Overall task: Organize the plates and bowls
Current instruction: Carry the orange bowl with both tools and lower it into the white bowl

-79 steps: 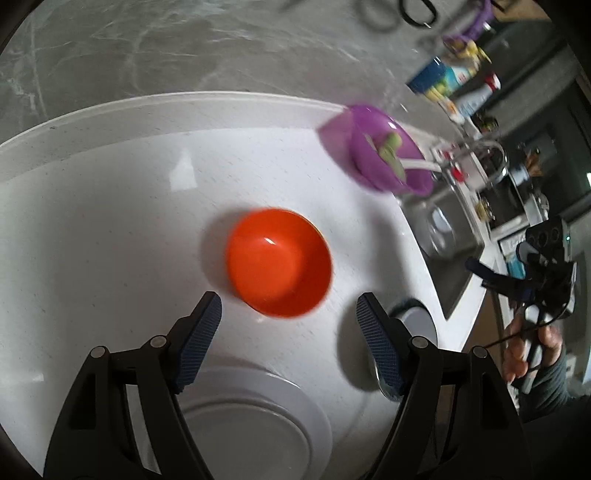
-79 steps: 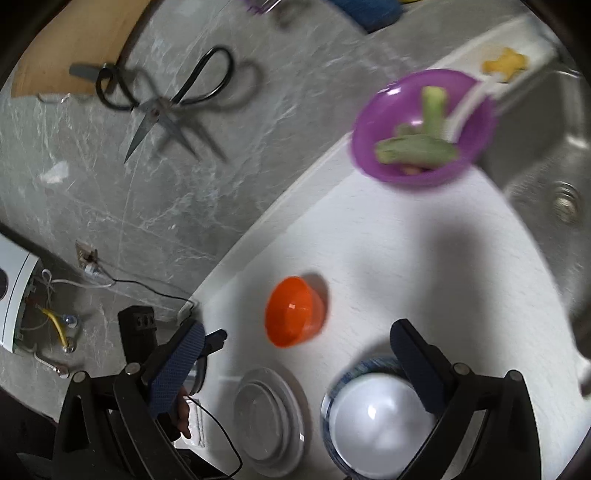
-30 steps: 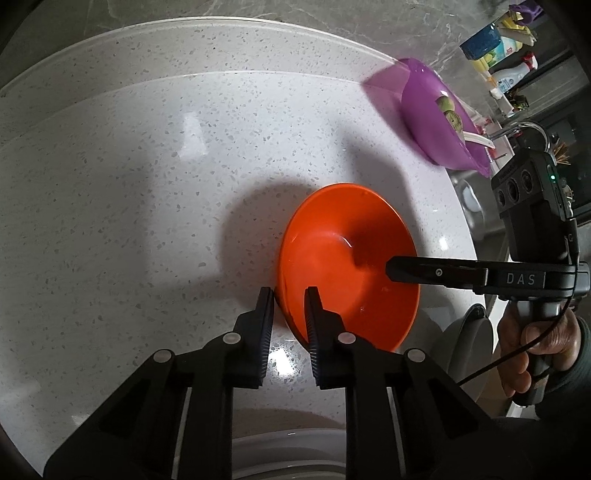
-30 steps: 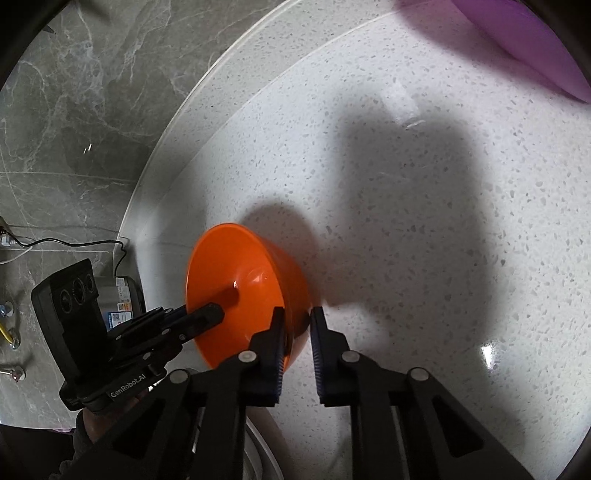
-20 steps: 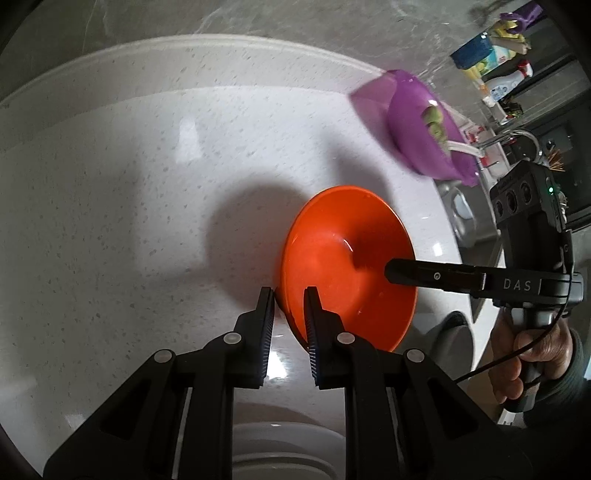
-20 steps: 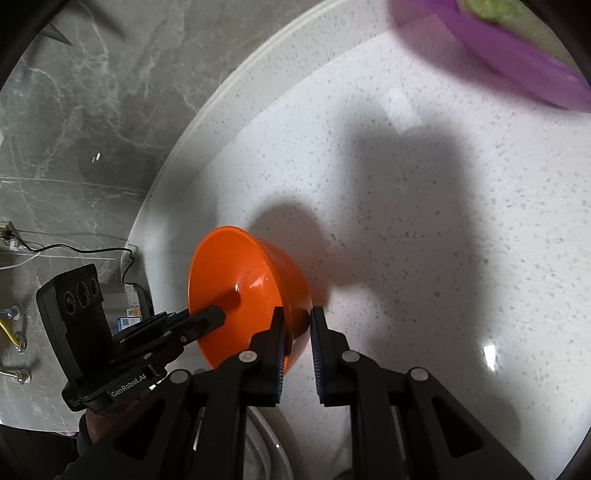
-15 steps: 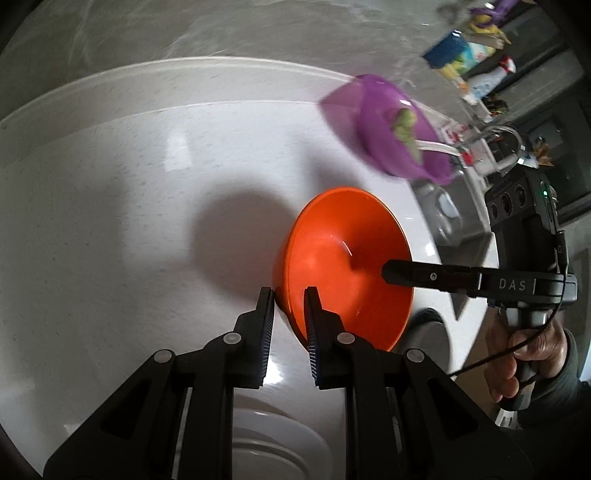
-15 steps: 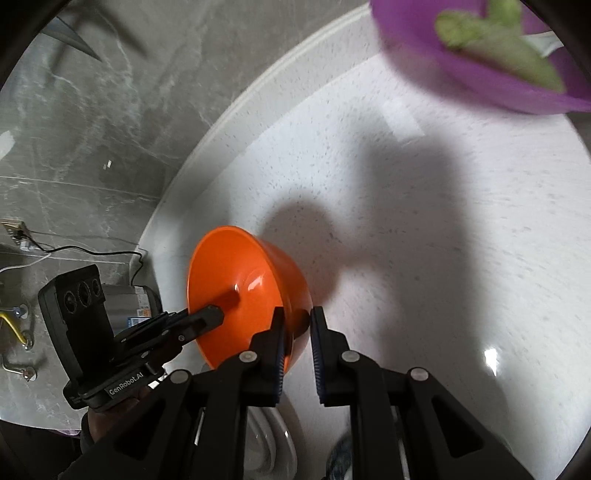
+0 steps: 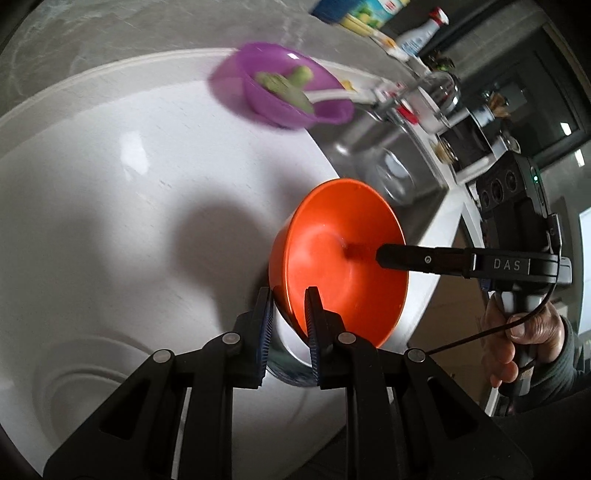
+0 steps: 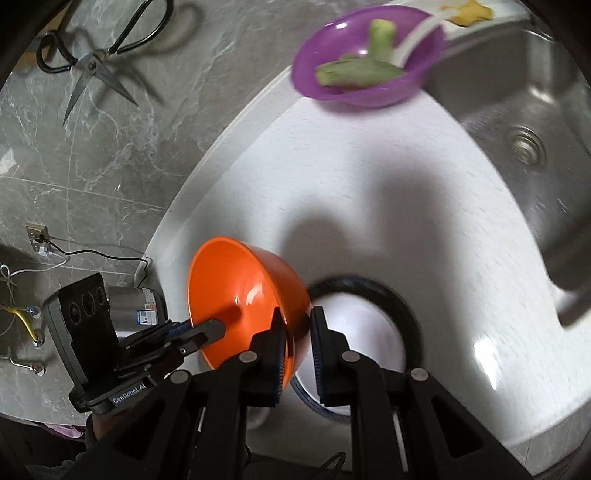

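While both the left gripper and right gripper are clamping the orange bowl by its rim, it is hovering at lower centre over the white bowl, probably needing lowering and nesting next.

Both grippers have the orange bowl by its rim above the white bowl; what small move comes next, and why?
Probably lower it straight down. The orange bowl, pinched by the left gripper and right gripper, hangs tilted partly over the white bowl, so nesting looks near.

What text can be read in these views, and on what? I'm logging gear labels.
"DAS": on the right gripper, seen from the left wrist.
"GenRobot.AI": on the left gripper, seen from the right wrist.
Bottle label and metal can sticker: too blurred to read.
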Tool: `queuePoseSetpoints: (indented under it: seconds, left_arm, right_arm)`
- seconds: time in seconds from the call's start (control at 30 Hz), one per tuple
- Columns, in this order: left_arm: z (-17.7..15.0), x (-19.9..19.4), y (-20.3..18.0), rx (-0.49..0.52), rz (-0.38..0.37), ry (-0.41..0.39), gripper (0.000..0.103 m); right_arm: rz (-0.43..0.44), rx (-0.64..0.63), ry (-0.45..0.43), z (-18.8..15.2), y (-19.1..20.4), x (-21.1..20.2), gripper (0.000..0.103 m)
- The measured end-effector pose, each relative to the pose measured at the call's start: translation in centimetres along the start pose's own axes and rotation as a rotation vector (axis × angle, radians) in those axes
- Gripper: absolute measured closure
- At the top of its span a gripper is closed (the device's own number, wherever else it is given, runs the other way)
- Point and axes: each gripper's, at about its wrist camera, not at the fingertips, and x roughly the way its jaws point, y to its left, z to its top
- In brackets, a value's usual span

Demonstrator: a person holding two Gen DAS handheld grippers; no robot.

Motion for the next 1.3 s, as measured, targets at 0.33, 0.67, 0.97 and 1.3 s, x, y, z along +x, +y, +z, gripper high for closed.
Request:
queuePoseSetpoints:
  seconds: [0.33,0.67,0.97,1.3]
  left_arm:
    - [-4.4,3.4,-2.1,-0.025,0.048,0.047,0.087]
    - [-5.6,4.9,-2.1,-0.042,0.116,0.048,0.087]
    - [-4.9,5.7,-1.8,-0.048,0.153,0.039,0.087]
    - [-4.7,6.1,-2.4,-0.005,0.224,0.032,0.086]
  right_arm:
    - [-0.043,0.014,0.039,-2.9,-3.4,0.2,0.088]
    - [-0.085,-0.045,0.069,-3.1,-4.1,1.5,0.088]
    - [-0.104,-0.066,0.096,-3.0,-4.3,2.4,0.089]
    - [-0.138,-0.080,0.097,-3.0,-4.2,2.5,0.091]
